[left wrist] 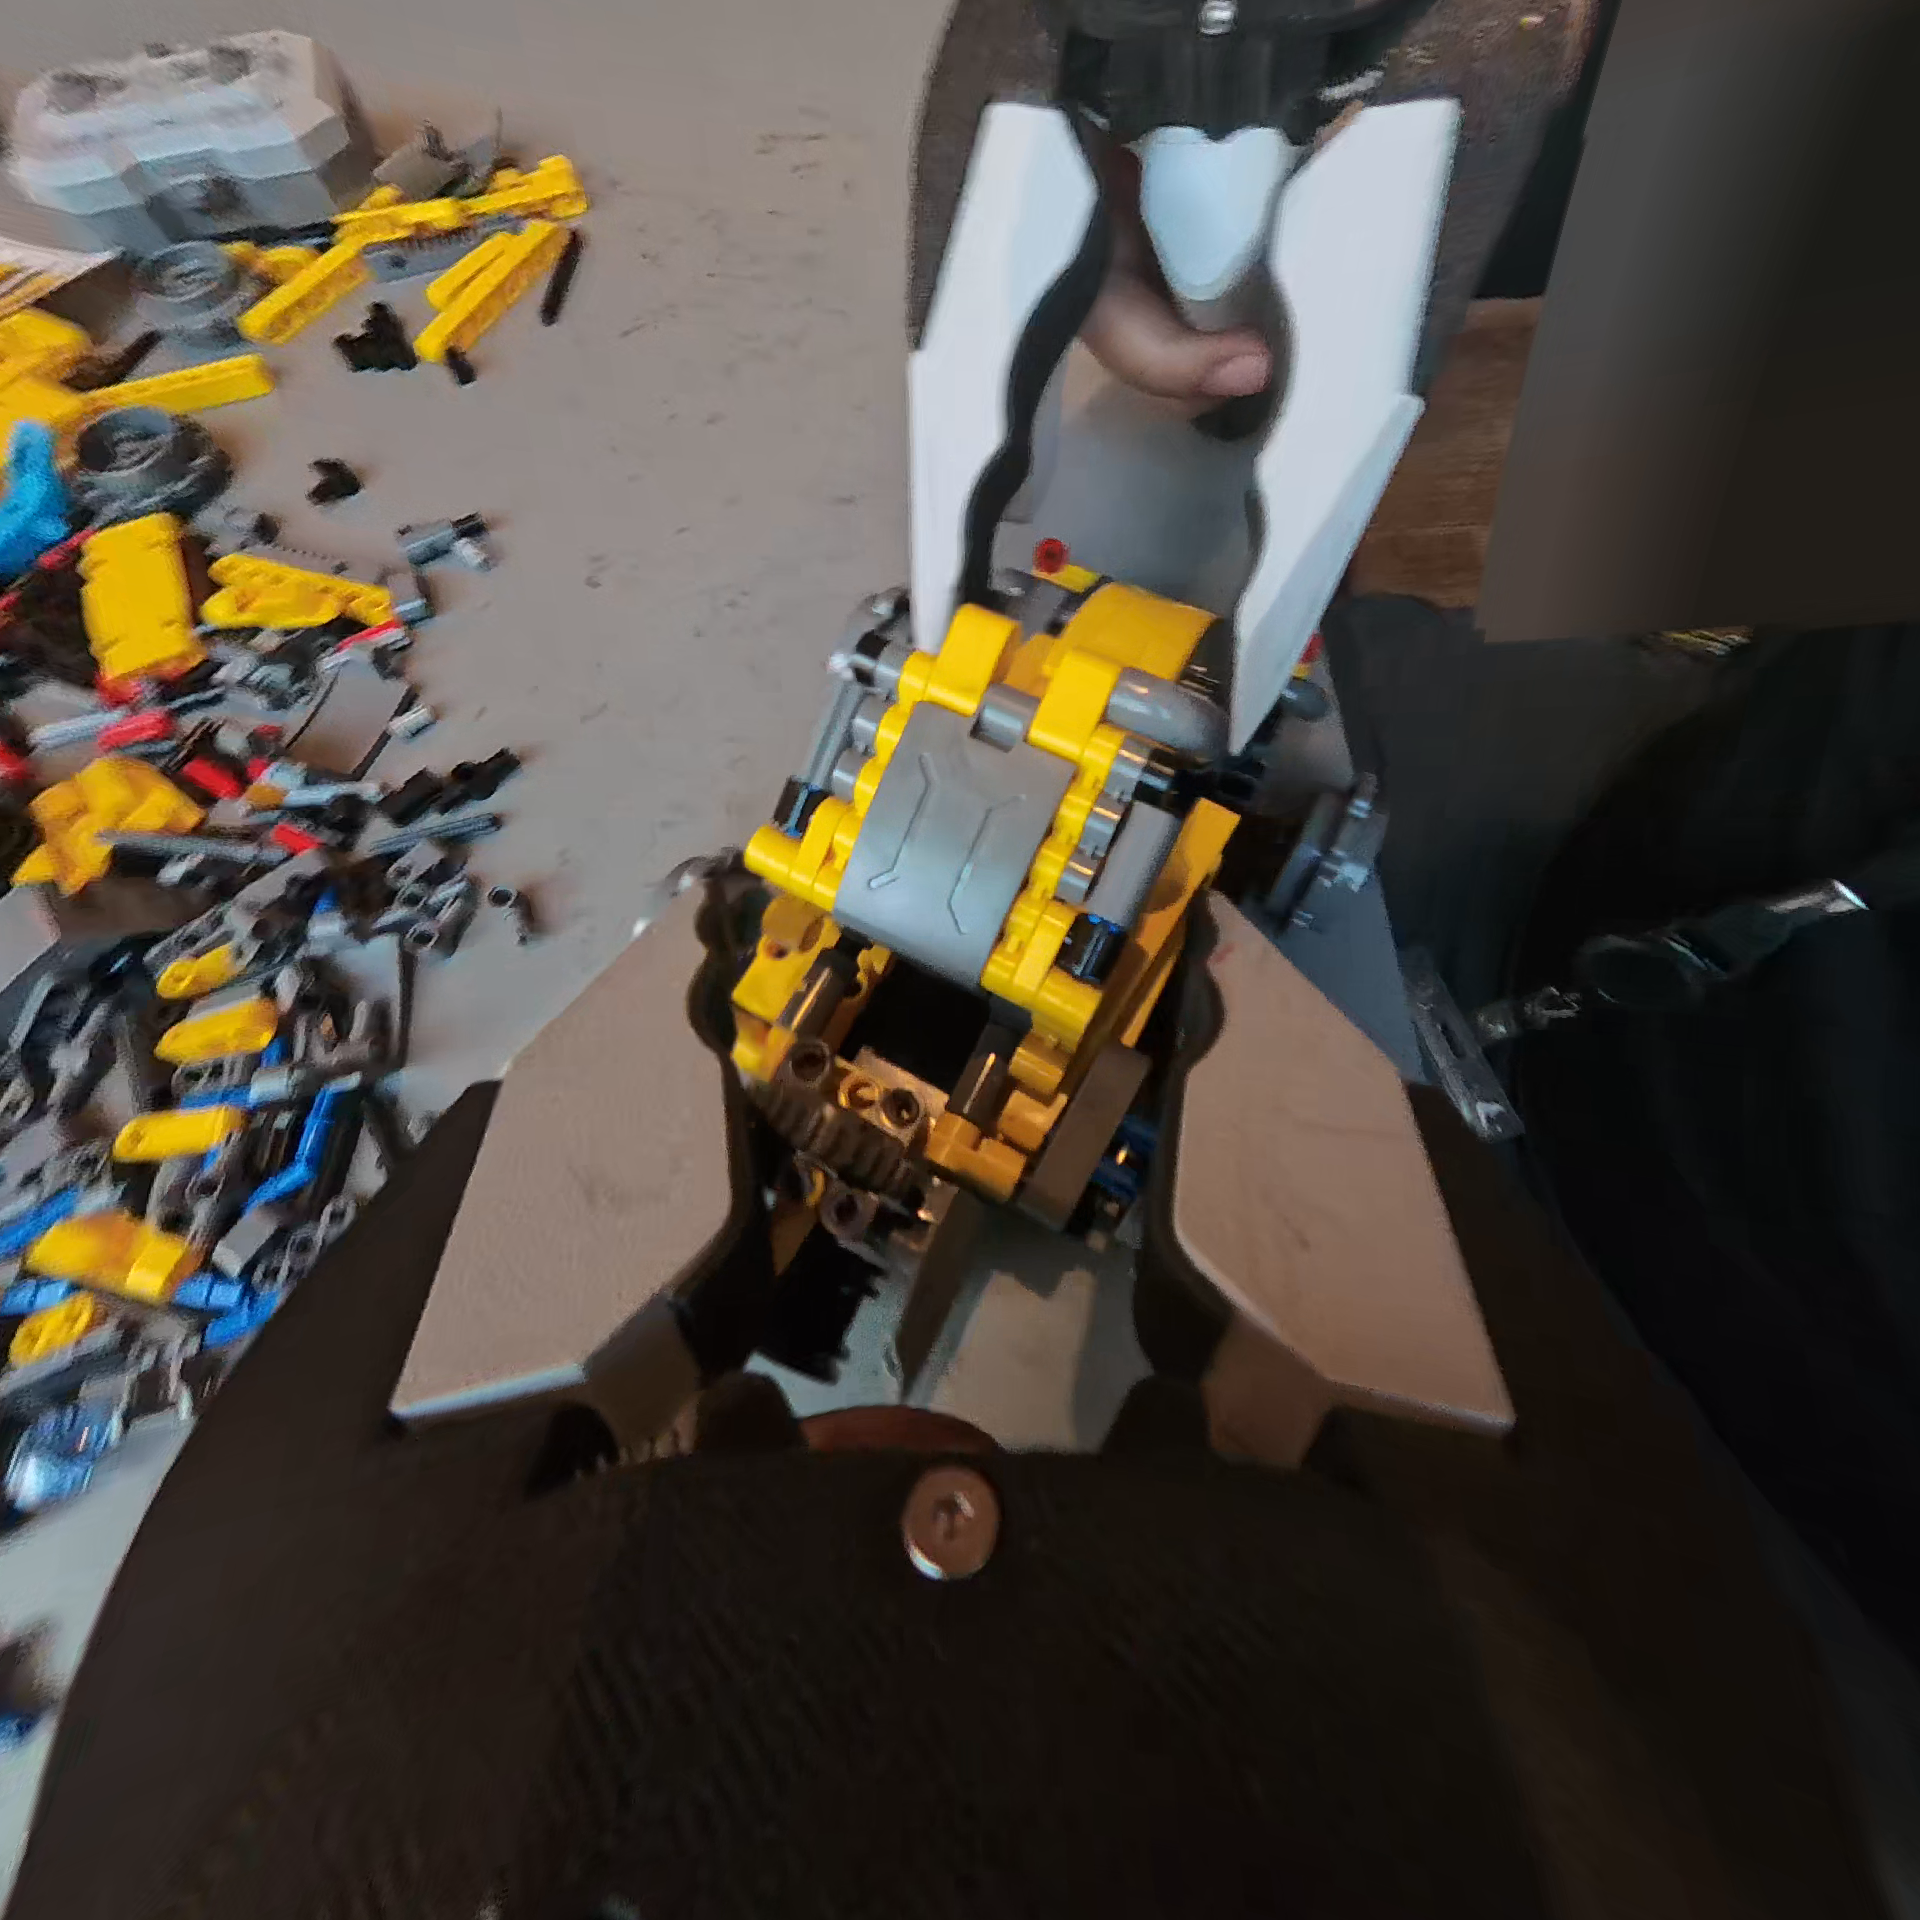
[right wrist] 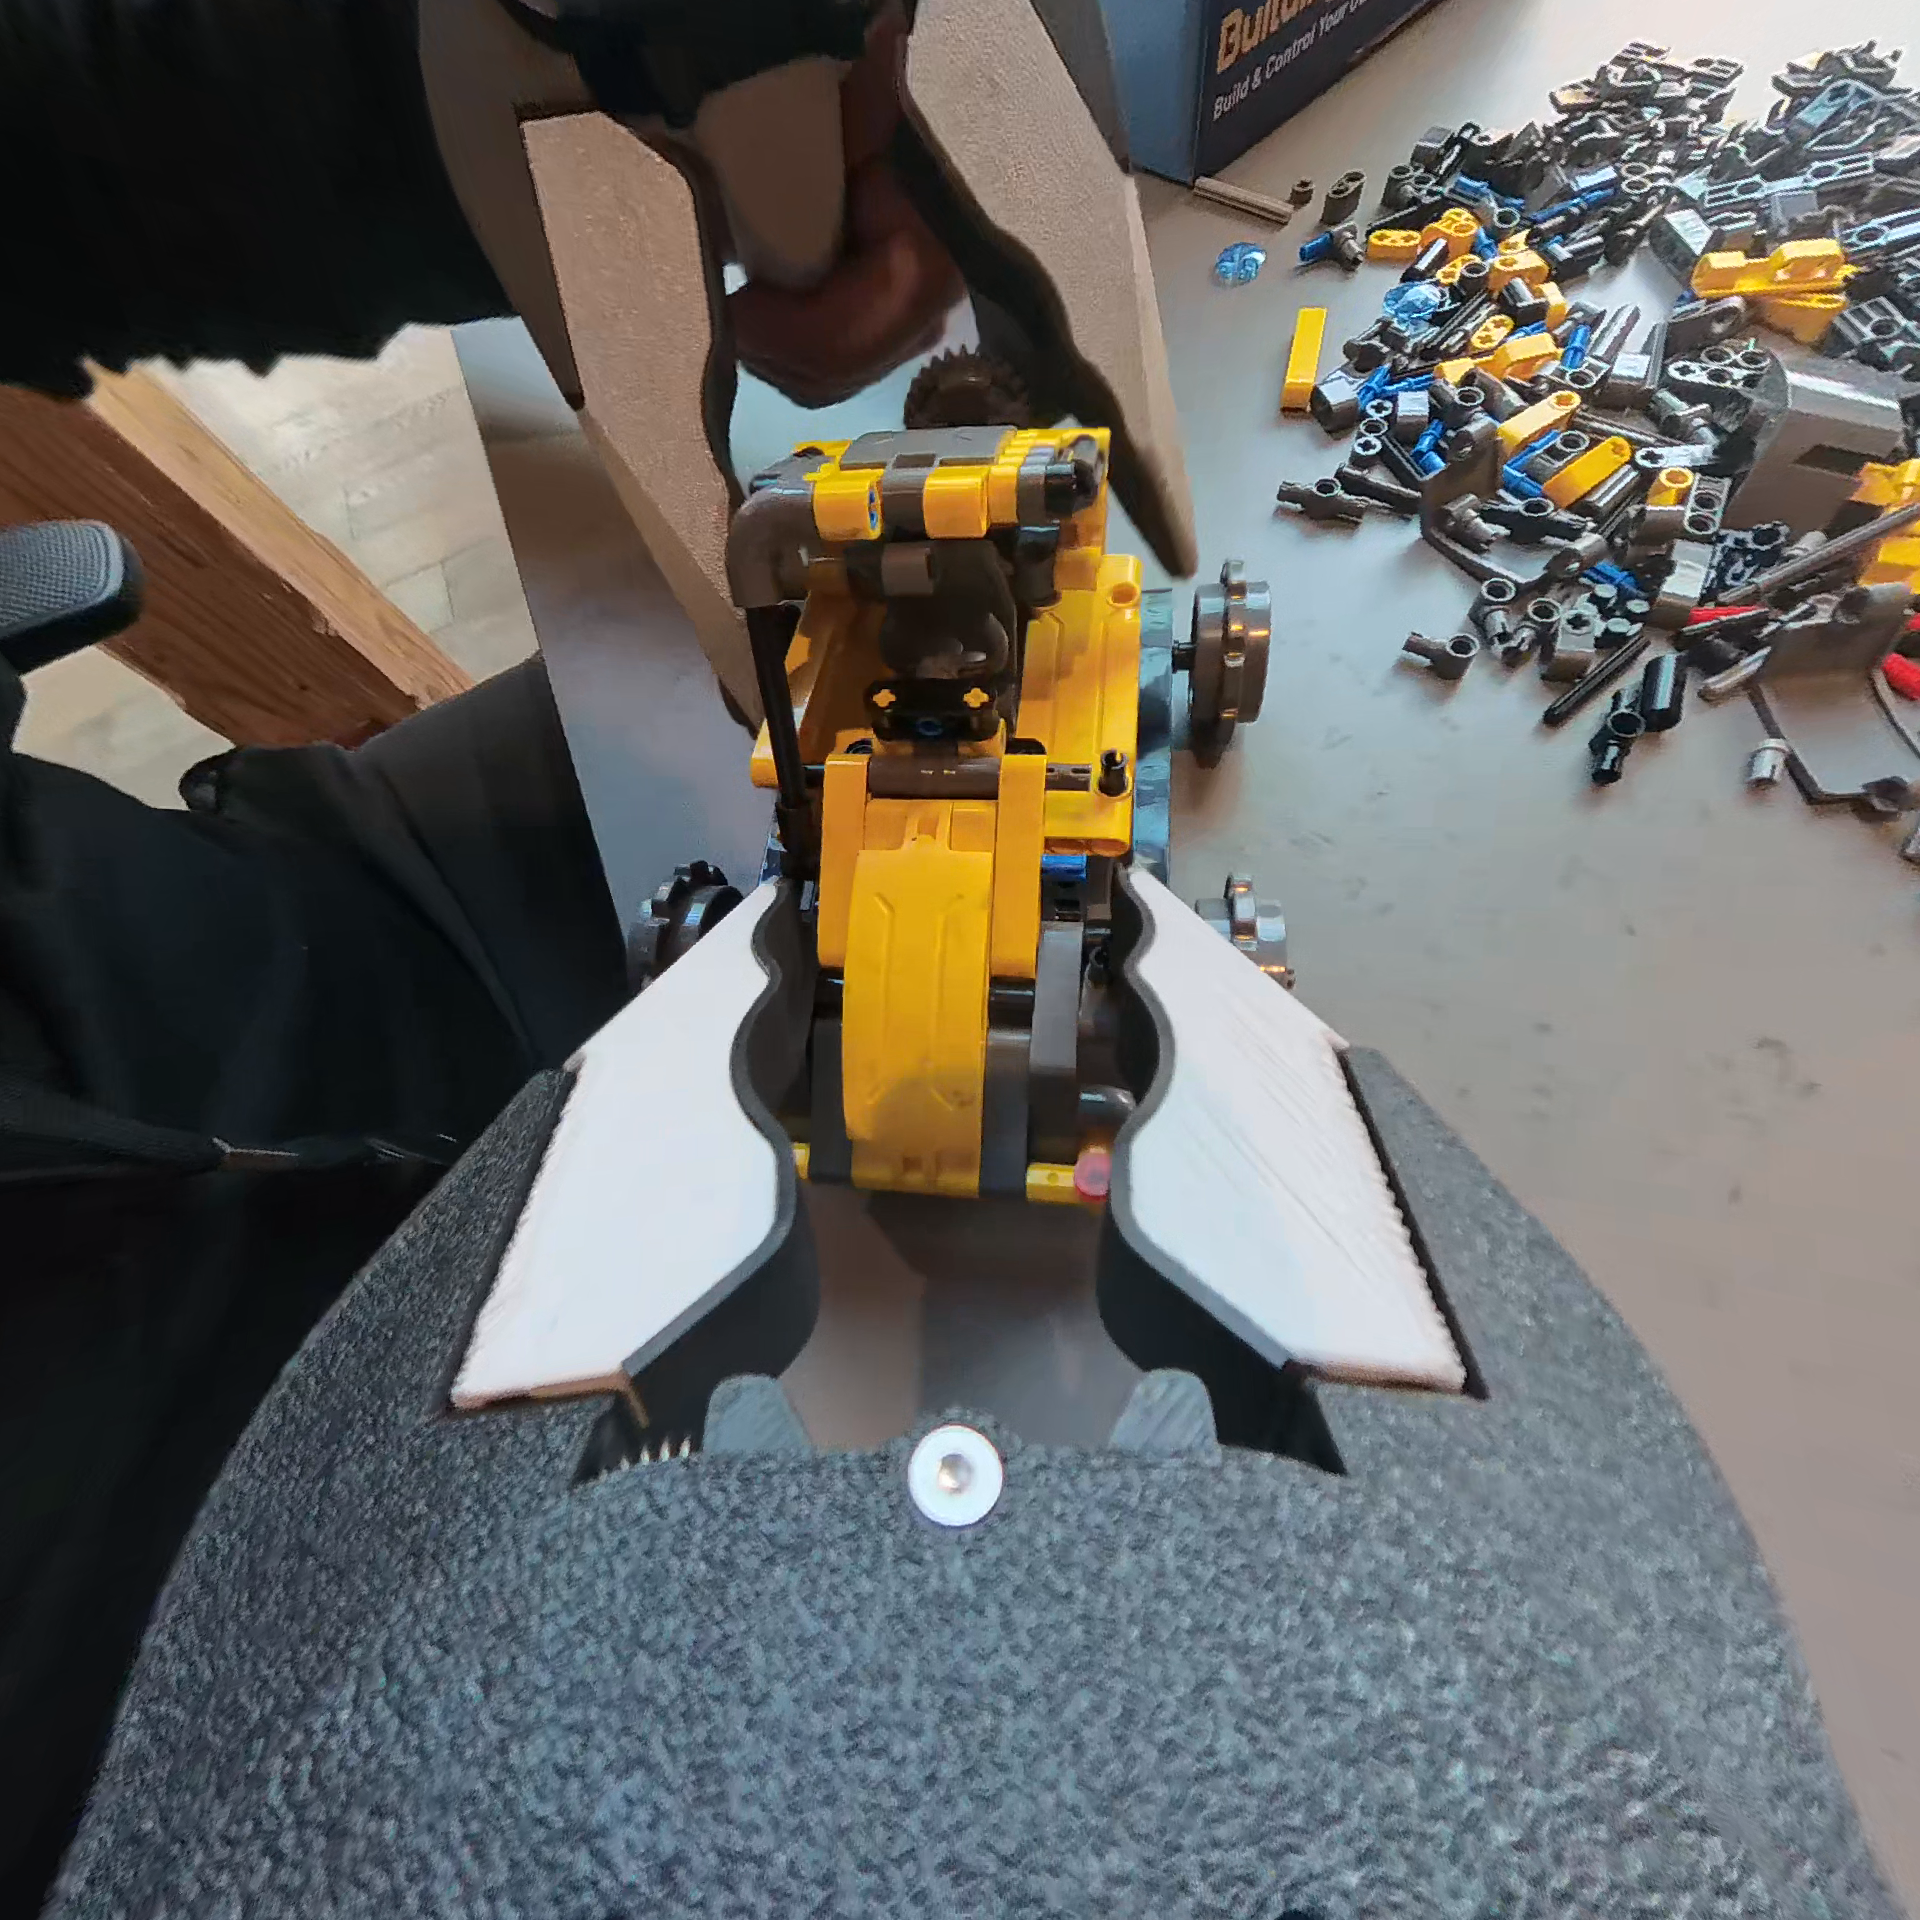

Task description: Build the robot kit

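Meanwhile, through my left wrist view, the left gripper (left wrist: 951, 935) has its tan fingers (left wrist: 582, 1174) closed against the sides of a yellow and grey brick vehicle (left wrist: 987, 831), gripping its lower end where a dark gear (left wrist: 831, 1127) shows. Opposite, the white-fingered right gripper (left wrist: 1091, 675) clamps the model's far end, a person's hand (left wrist: 1164, 343) visible behind it. Loose bricks (left wrist: 208, 779) in yellow, blue, black and red lie scattered on the grey table (left wrist: 675, 416) to the left, with a grey motor block (left wrist: 177, 135) at the far corner. Through my right wrist view, the right gripper (right wrist: 951, 914) has its white fingers (right wrist: 644, 1174) pressed on both flanks of the brick vehicle (right wrist: 935, 831) at its curved yellow hood. Across from it, the left gripper (right wrist: 966, 623) holds the grey-topped cab end, one finger on either side. The model sits near the table (right wrist: 1558, 1039) edge, its grey wheel hubs (right wrist: 1231, 644) sticking out sideways. Another pile of loose bricks (right wrist: 1610, 364) spreads at upper right, beside a dark blue box (right wrist: 1247, 83). Dark clothing (right wrist: 208, 987) fills the left.
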